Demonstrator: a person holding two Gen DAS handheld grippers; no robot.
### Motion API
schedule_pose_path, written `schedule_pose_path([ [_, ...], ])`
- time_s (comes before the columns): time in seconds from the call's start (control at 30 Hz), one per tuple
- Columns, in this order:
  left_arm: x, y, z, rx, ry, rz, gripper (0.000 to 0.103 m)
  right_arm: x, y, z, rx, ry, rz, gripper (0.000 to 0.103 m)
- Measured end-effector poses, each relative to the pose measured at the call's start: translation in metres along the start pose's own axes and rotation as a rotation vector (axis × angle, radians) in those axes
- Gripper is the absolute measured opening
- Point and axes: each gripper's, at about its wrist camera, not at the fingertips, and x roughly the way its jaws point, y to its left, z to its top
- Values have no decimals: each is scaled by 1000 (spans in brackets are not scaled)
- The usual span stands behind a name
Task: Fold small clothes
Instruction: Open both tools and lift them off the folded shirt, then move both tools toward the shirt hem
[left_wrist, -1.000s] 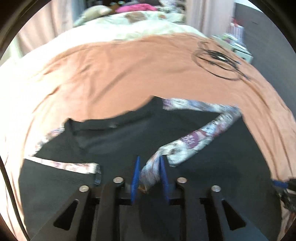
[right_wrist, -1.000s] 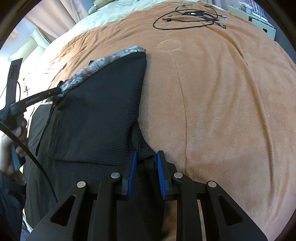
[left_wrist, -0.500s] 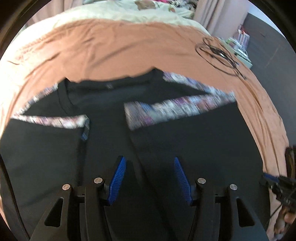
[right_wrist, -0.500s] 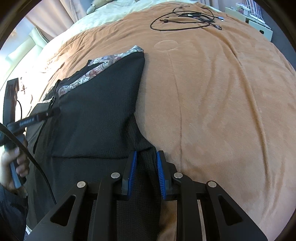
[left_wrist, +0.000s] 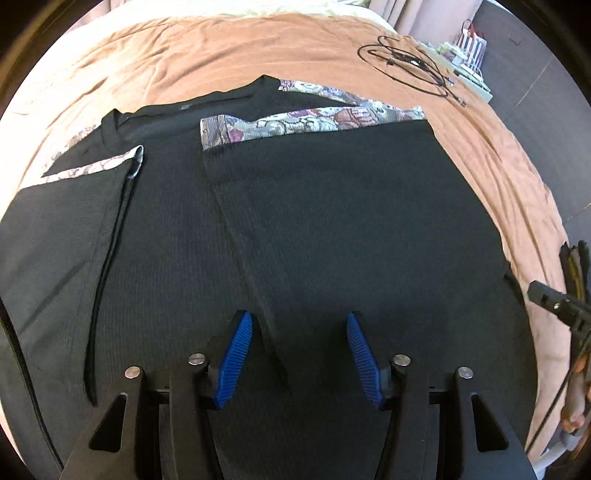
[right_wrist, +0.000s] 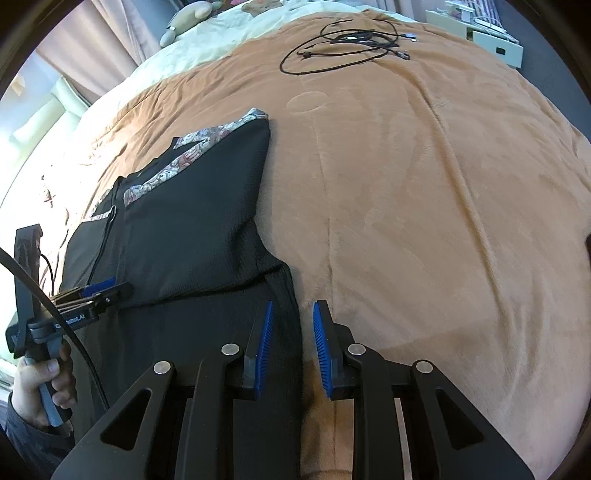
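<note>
1. left wrist view: my left tool (left_wrist: 300, 354) stands with its blue pads wide apart, holding nothing, low over the black t-shirt (left_wrist: 332, 229). the shirt lies flat on the brown blanket (left_wrist: 221, 51) of the bed, both sides folded inward so the patterned sleeve bands (left_wrist: 314, 122) lie across the chest.
2. left wrist view: the collar (left_wrist: 207, 105) points away from me and the hem comes toward me, so the long axis runs from me to the far side. the inner edge of the right flap slants. i judge it best to square that edge before folding hem to collar.
3. right wrist view: my right tool (right_wrist: 291, 347) has its pads a little apart, straddling the shirt's right edge (right_wrist: 291, 295) without clamping it.
4. right wrist view: for the next fold, i should pinch both layers at the hem corner, matched by the left tool, and lift evenly so the flaps do not slide open. the black cables (right_wrist: 343, 40) lie well apart, out of the way.
</note>
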Motion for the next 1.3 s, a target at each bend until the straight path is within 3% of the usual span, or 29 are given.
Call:
schedule_pose_path([
  [0.03,1,0,-1,0,1,9,28,-2,-2,-1,3,1,1,20],
  [0.13,-2,1,-2,-12,5,5,8,-10,-6,-6,7,-3,2,20],
  [0.17,-5,1,-4,-9,3,9,7,-12,-6,-7,7,-4,1,22],
  [0.3,-10,7,-10,-22,-3,23,7,-23,-10,-14,17,-20,8,50],
  [0.47,-16,18,-10,-45,-13,-2,11,-36,-7,-25,-1,-24,7,53],
  [0.53,-28,27,-10,-58,-32,13,11,-46,-6,-30,-13,-35,2,59],
  [0.67,-57,42,-17,-80,-70,-35,12,-61,-2,-41,-21,-60,3,68],
  [0.7,-66,45,-21,-73,-82,-32,13,-65,0,-44,-23,-65,2,72],
  [0.77,-83,49,-27,-60,-104,-21,27,-75,7,-52,-32,-78,-9,80],
  [0.83,-103,54,-36,-58,-138,-30,57,-84,12,-59,-42,-92,-17,82],
  [0.93,-133,60,-52,-58,-205,-44,82,-100,23,-70,-58,-114,-36,89],
  [1.0,-152,65,-62,-58,-245,-51,91,-110,30,-79,-62,-130,-46,93],
  [1.1,-180,75,-81,-71,-306,-57,94,-126,38,-95,-64,-154,-51,103],
  [1.3,-224,92,-123,-97,-387,-46,95,-155,50,-126,-61,-176,-37,103],
])
